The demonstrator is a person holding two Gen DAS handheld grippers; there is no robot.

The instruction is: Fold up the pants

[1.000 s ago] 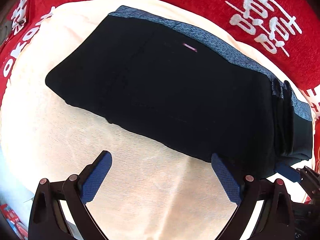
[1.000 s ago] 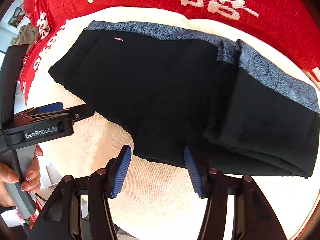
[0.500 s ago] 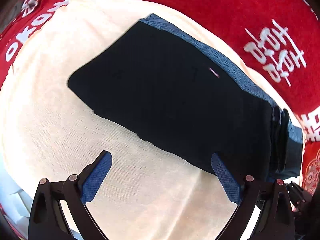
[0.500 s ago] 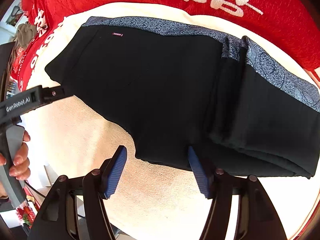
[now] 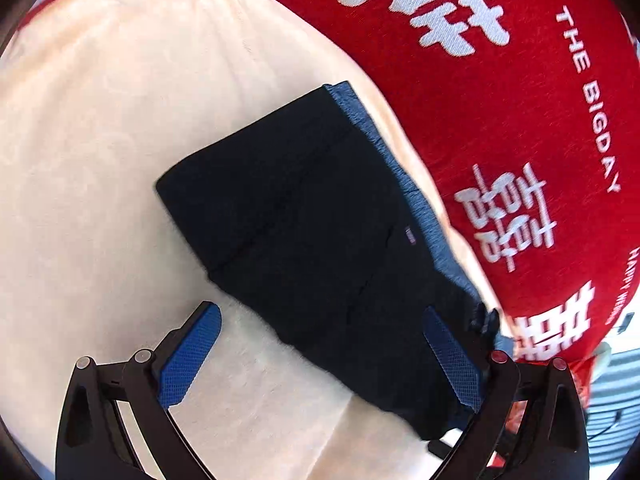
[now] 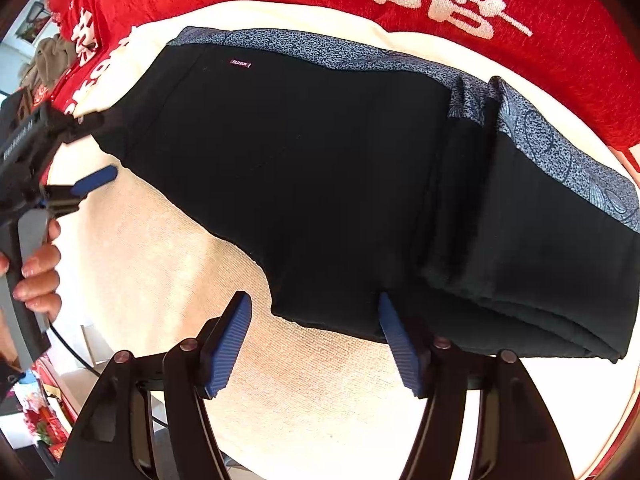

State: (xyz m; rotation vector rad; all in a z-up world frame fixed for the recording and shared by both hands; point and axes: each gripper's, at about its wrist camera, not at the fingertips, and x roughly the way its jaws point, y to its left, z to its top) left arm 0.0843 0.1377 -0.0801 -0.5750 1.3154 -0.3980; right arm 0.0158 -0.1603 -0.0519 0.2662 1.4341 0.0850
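Note:
Black pants (image 6: 320,168) with a blue-grey patterned waistband (image 6: 320,50) lie folded on a cream towel (image 6: 160,264). The leg end is doubled over at the right (image 6: 540,248). The pants also show in the left wrist view (image 5: 312,232). My right gripper (image 6: 316,340) is open at the near edge of the pants, its right pad touching the cloth. My left gripper (image 5: 320,356) is open and empty above the pants' near edge; it also shows at the left of the right wrist view (image 6: 80,156).
A red blanket with white characters (image 5: 520,80) lies under the towel, at the far and right sides. The towel's near edge (image 6: 280,440) drops off to the floor. Clutter sits at the far left (image 6: 44,68).
My left gripper has swung left and turned, so the pants now appear rotated and further right in its view. The right gripper has edged slightly closer to the pants. Both jaws stay open.

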